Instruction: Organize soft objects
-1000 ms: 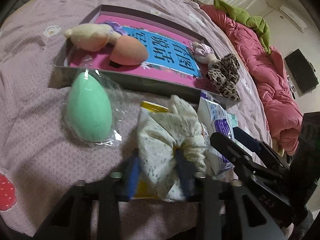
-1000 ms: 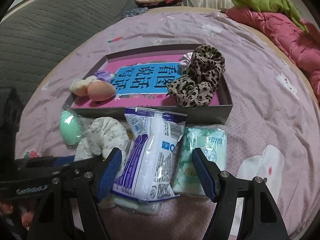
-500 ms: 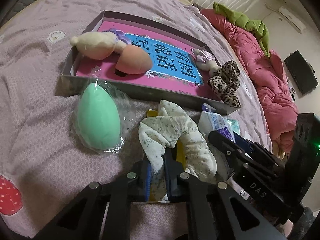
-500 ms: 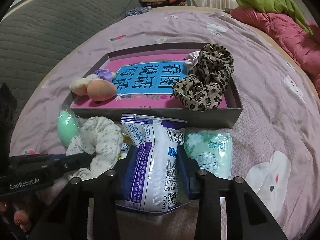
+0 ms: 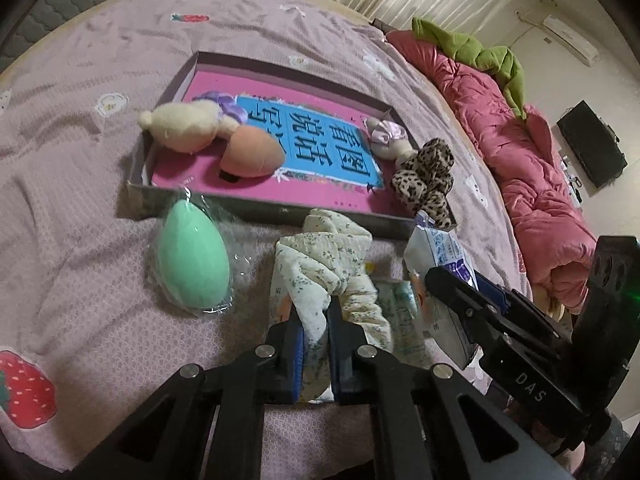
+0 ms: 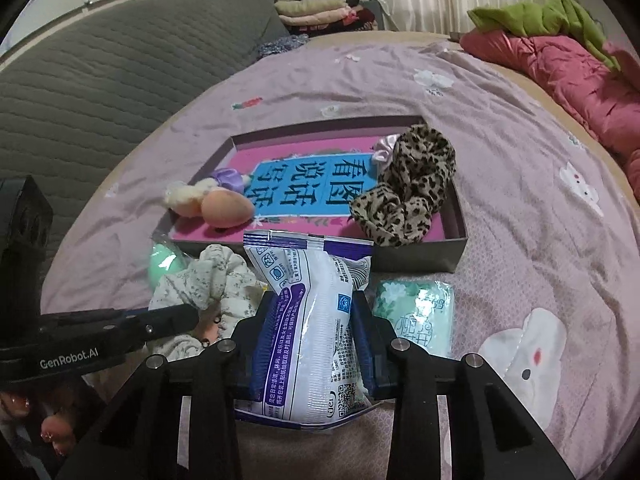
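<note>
Here the shallow grey cardboard box with a pink-and-blue printed floor (image 6: 456, 254) serves as landmark, lying on the mauve patterned bedspread (image 6: 520, 152). Just in front of its near wall, the left gripper (image 5: 316, 334) has just finished closing its jaws, and its blue pads now pinch a fold of the cream floral fabric scrunchie (image 5: 324, 264). The scrunchie's long axis runs from the pads away toward the box, its far end almost at the box wall; its near end is hidden between the fingers.

To the right of it, also in front of the box, the right gripper (image 6: 316, 344) has its jaws partly closed onto the white-and-purple plastic tissue pack (image 6: 308, 312), pads pressing both long sides. The pack stands tilted, its long axis running from the gripper toward the box, its crimped top edge overlapping the box's near wall in the right wrist view. Its bottom edge is partly covered by the gripper frame.

A pale green tissue packet (image 6: 416, 312) lies just right of the pack. A mint-green egg-shaped sponge in clear wrap (image 5: 192, 256) lies left of the scrunchie, near the box's front left corner; in the right wrist view it is mostly hidden. Whatever lies beneath the scrunchie is too covered to make out.
</note>
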